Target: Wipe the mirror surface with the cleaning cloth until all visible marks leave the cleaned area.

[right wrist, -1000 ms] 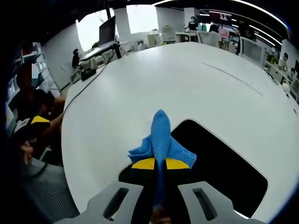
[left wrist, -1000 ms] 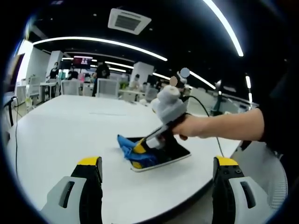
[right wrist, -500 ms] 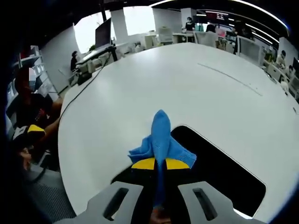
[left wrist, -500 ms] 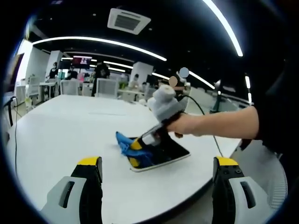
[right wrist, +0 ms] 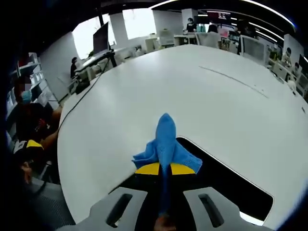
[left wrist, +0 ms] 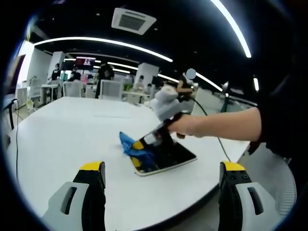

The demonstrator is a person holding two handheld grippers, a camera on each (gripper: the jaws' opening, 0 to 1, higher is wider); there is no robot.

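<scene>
A dark rectangular mirror [left wrist: 168, 155] [right wrist: 216, 183] lies flat on the white round table [left wrist: 57, 139] [right wrist: 192, 91]. My right gripper [right wrist: 165, 169] is shut on a blue cleaning cloth [right wrist: 166, 144] and presses it onto the mirror's far-left corner. In the left gripper view the same right gripper [left wrist: 142, 145], held by a person's hand [left wrist: 192, 126], pins the cloth [left wrist: 130, 144] at that corner. My left gripper [left wrist: 161, 168] hangs open at the near table edge, well short of the mirror, with nothing between its jaws.
A black cable [left wrist: 211, 120] runs from the right gripper over the table. Desks, chairs and people [left wrist: 101, 77] fill the room behind. A seated person [right wrist: 33, 125] is at the table's left edge in the right gripper view. A monitor [right wrist: 101, 36] stands at the far side.
The right gripper has slid the cloth a little toward the mirror's far corner and tilted lower. The left gripper has held still.
</scene>
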